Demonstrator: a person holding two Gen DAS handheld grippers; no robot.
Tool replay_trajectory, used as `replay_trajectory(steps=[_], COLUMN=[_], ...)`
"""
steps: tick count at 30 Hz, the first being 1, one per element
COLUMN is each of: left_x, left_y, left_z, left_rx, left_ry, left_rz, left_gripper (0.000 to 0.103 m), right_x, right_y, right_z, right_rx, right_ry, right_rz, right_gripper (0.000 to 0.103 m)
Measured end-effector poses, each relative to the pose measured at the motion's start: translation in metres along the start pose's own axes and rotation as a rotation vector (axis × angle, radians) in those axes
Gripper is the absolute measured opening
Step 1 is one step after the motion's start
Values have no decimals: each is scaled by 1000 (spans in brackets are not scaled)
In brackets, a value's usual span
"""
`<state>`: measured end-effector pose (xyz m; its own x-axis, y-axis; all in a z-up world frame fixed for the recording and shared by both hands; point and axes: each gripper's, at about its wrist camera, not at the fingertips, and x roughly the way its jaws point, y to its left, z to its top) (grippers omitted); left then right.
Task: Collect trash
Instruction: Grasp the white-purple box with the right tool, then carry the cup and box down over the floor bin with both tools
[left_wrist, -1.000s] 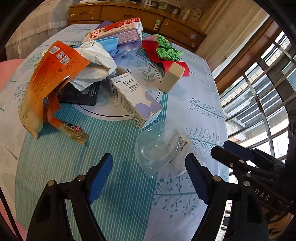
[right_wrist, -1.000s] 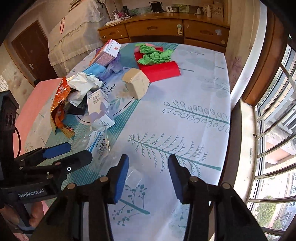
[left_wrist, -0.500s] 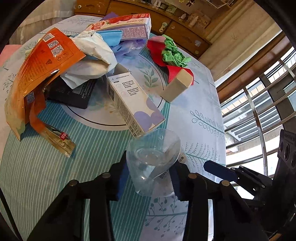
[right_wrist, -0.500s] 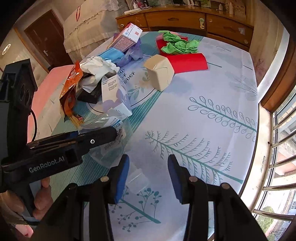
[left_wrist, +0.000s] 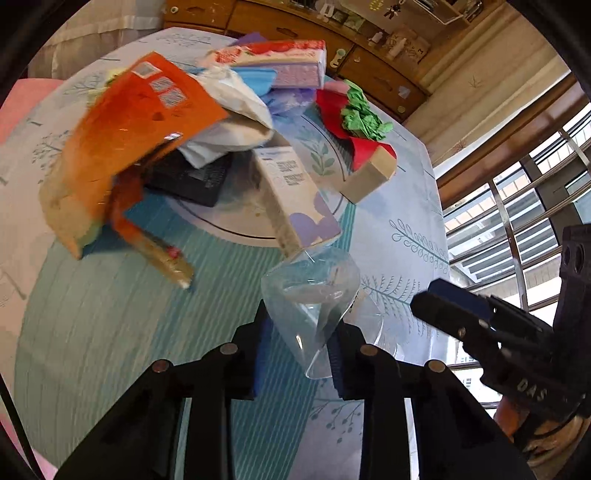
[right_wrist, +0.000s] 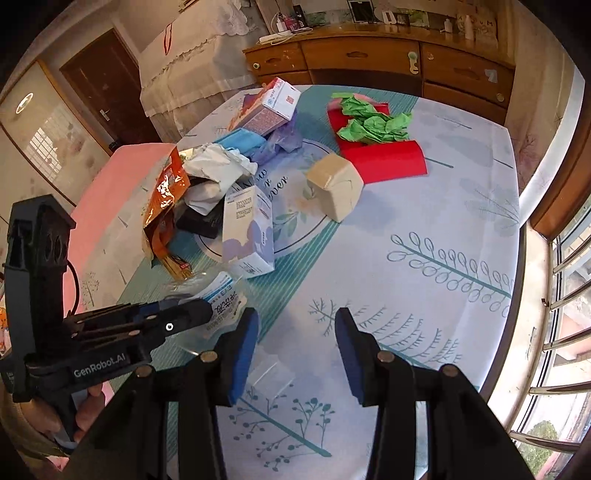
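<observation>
A clear plastic cup (left_wrist: 314, 291) with a printed label (right_wrist: 221, 301) sits squeezed out of shape between the blue pads of my left gripper (left_wrist: 299, 343), whose jaws are still closing on it. The cup is tilted, its mouth facing the trash pile. That pile holds an orange wrapper (left_wrist: 129, 140), crumpled white paper (left_wrist: 229, 122), a white and purple carton (left_wrist: 295, 195) and a red-printed box (left_wrist: 280, 59). My right gripper (right_wrist: 295, 339) hangs open over bare tablecloth just right of the cup, with nothing between its fingers; its tips also show in the left wrist view (left_wrist: 443, 302).
A beige block (right_wrist: 336, 188) and a red sheet (right_wrist: 388, 162) with green crumpled paper (right_wrist: 369, 122) lie further back. A black flat item (left_wrist: 192, 177) lies under the pile. The table edge (right_wrist: 517, 258) runs beside barred windows; a wooden dresser (right_wrist: 369, 55) stands behind.
My left gripper went from wide open around the clear cup to closed on it, crushing and tilting it. The right gripper shifted slightly and stayed open.
</observation>
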<state>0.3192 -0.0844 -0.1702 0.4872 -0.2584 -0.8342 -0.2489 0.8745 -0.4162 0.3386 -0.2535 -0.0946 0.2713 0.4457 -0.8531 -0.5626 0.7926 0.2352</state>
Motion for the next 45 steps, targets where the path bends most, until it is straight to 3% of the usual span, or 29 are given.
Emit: replay_trajectory(steps=[11, 20, 22, 25, 37, 45], left_x=[-60, -82, -85, -90, -136, -180], left_y=[43, 65, 69, 71, 75, 89], left_z=[1, -13, -15, -19, -40, -62], left_rx=[-66, -115, -116, -108, 101, 323], left_ry=[-84, -111, -113, -115, -85, -58], left_rz=[84, 122, 122, 122, 107, 16], left_gripper=[26, 26, 26, 26, 26, 26], right_x=[43, 85, 86, 80, 5, -49], right_y=[45, 59, 60, 62, 87, 152], right_z=[40, 53, 51, 44, -24, -78], right_rx=[-78, -108, -112, -103, 13, 85], right_ry=[16, 65, 67, 70, 40, -52], right_rz=[49, -39, -53, -46, -20, -101], right_gripper=[46, 46, 38, 37, 36, 36])
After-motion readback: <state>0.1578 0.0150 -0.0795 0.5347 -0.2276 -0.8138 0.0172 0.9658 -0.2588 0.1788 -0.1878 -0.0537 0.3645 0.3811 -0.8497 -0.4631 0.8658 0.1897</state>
